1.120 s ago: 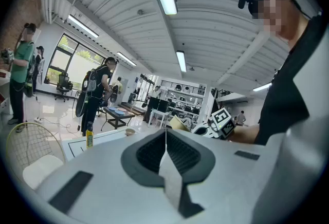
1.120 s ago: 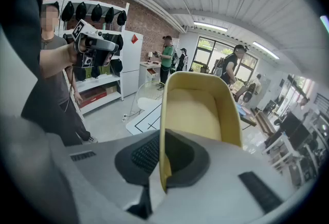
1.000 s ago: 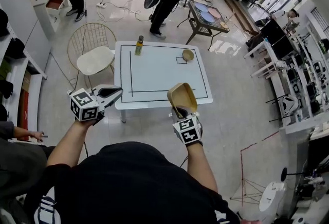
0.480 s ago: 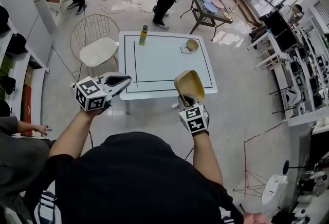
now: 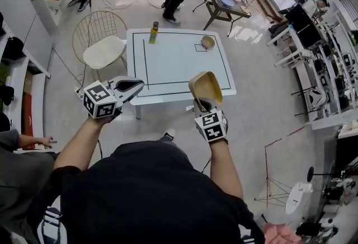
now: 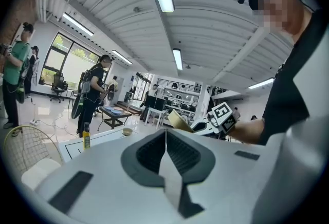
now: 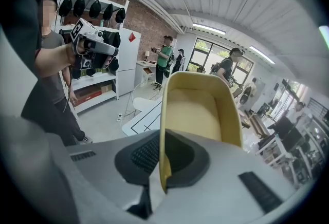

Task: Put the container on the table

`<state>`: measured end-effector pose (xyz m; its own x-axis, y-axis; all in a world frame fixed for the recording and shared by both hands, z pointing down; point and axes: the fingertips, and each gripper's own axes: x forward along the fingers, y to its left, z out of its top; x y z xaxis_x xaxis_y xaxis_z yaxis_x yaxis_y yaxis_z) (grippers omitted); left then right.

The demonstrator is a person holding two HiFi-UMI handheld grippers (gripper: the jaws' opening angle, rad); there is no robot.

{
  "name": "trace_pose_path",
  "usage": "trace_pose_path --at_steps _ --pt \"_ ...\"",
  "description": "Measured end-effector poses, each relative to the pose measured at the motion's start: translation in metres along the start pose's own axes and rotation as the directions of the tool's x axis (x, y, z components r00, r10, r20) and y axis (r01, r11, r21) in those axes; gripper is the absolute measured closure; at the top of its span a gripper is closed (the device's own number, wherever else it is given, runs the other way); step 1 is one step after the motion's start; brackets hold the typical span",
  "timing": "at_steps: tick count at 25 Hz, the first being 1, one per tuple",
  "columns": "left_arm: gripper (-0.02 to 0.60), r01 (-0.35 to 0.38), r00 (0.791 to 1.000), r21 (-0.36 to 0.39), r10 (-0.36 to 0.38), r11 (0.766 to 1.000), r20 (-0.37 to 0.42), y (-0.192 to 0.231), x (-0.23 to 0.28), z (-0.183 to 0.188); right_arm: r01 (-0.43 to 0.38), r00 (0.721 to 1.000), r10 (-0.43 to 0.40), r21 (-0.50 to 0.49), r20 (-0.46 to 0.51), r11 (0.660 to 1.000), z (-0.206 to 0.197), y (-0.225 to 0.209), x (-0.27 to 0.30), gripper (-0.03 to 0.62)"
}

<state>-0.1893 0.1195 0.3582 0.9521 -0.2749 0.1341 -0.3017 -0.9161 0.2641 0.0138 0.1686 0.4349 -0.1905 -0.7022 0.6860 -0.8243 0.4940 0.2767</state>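
Observation:
My right gripper [image 5: 202, 105] is shut on the rim of a tan, open container [image 5: 205, 88], held upright in the air just off the near right corner of the white table [image 5: 178, 72]. In the right gripper view the container [image 7: 201, 110] fills the middle, its wall pinched between the jaws. My left gripper [image 5: 136, 87] hangs off the table's near left corner, shut with nothing in it; in the left gripper view its pads [image 6: 165, 152] meet.
On the table stand a yellow bottle [image 5: 152, 32] at the far left and a small bowl [image 5: 208, 42] at the far right. A wire chair [image 5: 103, 46] sits left of the table. People stand beyond it. White shelves line the left wall.
The view has drawn slightly nearer the table. Both grippers keep their places and their hold is unchanged.

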Motion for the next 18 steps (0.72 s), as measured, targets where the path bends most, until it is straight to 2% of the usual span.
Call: trace_pose_path --at_steps 18 --pt "0.571 -0.013 1.000 0.007 0.014 1.000 -0.025 0.017 0.004 -0.002 -0.016 1.000 0.016 0.011 -0.003 1.000 -0.005 -0.011 0.025 0.586"
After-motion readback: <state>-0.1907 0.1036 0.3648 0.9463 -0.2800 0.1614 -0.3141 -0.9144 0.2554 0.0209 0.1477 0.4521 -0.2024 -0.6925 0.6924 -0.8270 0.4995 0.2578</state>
